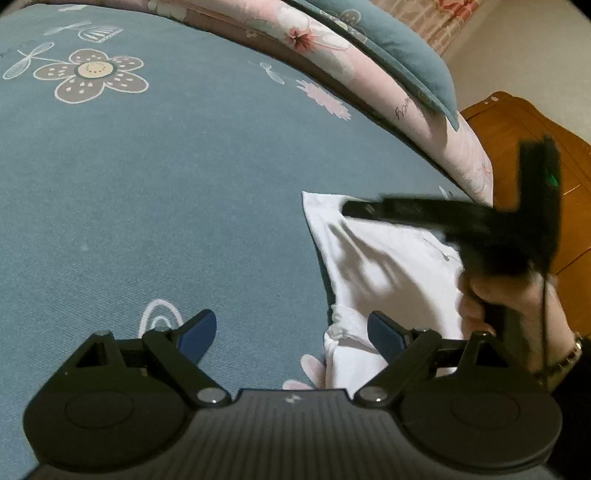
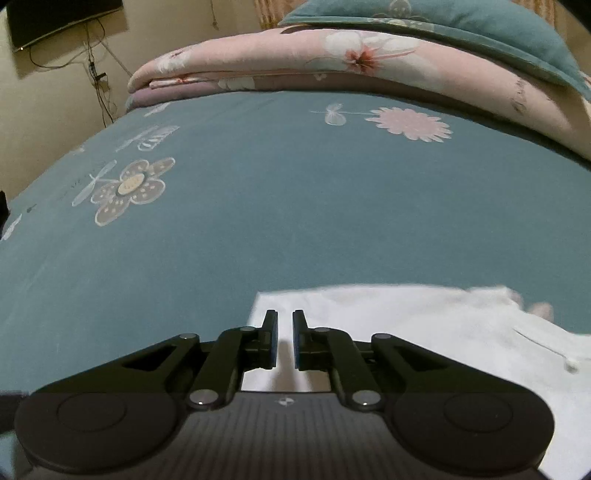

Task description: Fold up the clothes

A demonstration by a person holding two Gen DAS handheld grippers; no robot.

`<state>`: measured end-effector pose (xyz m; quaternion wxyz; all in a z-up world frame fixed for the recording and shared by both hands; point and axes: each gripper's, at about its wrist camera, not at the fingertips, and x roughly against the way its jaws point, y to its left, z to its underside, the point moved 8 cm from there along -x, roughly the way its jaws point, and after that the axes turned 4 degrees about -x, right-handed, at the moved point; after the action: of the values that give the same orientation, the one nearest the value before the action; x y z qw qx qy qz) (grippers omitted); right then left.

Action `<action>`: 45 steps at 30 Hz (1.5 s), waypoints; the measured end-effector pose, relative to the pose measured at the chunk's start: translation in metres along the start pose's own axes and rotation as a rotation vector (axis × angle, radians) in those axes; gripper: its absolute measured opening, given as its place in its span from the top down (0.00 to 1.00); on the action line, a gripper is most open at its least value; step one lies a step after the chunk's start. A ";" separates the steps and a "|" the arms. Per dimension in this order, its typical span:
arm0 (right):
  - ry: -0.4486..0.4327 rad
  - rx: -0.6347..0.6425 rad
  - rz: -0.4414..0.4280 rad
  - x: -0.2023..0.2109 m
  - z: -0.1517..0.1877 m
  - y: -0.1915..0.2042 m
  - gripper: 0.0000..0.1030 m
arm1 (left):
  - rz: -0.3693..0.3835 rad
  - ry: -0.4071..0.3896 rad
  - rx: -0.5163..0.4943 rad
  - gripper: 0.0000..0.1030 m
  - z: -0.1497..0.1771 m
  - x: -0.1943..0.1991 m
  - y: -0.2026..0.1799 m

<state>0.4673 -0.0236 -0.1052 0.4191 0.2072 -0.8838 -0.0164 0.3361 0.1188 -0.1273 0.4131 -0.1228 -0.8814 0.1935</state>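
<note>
**White garment on bed, both tools above it**

Teal-blue bedsheet printed with flowers (image 1: 166, 192) covers the bed. A folded white cotton garment (image 1: 388, 266) lies flat on it, toward the right side in the left wrist view, creased and shadowed. Left gripper (image 1: 291, 332): blue-padded fingers spread wide, nothing between them, its right finger over the garment's near edge, the left over bare sheet. Right gripper (image 2: 285, 338): fingers drawn close, a narrow gap showing, nothing clamped; it hangs over the garment's left corner (image 2: 266, 299). A hand (image 1: 517, 306) grips the right tool's handle, motion-blurred. Pink floral quilt (image 2: 332, 59), folded, lies along the far edge of the bed, with a teal pillow (image 2: 461, 22) on top.
</note>
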 end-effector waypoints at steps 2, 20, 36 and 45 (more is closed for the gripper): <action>0.019 -0.009 0.015 0.002 0.007 -0.009 0.91 | 0.002 -0.001 -0.001 0.14 0.000 0.000 -0.001; 0.105 0.014 -0.089 0.036 0.063 0.022 0.86 | 0.225 -0.001 0.094 0.14 -0.003 0.012 -0.014; 0.045 -0.080 0.161 0.194 0.099 -0.073 0.80 | 0.339 -0.001 0.012 0.13 -0.004 0.034 -0.071; -0.098 -0.139 0.385 0.349 0.115 -0.125 0.64 | 0.494 -0.043 -0.234 0.07 0.015 0.085 -0.162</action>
<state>0.2291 -0.2870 0.0506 0.3844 0.0039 -0.9231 -0.0067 0.2620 0.0023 -0.0066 0.3175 -0.3770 -0.8496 0.1879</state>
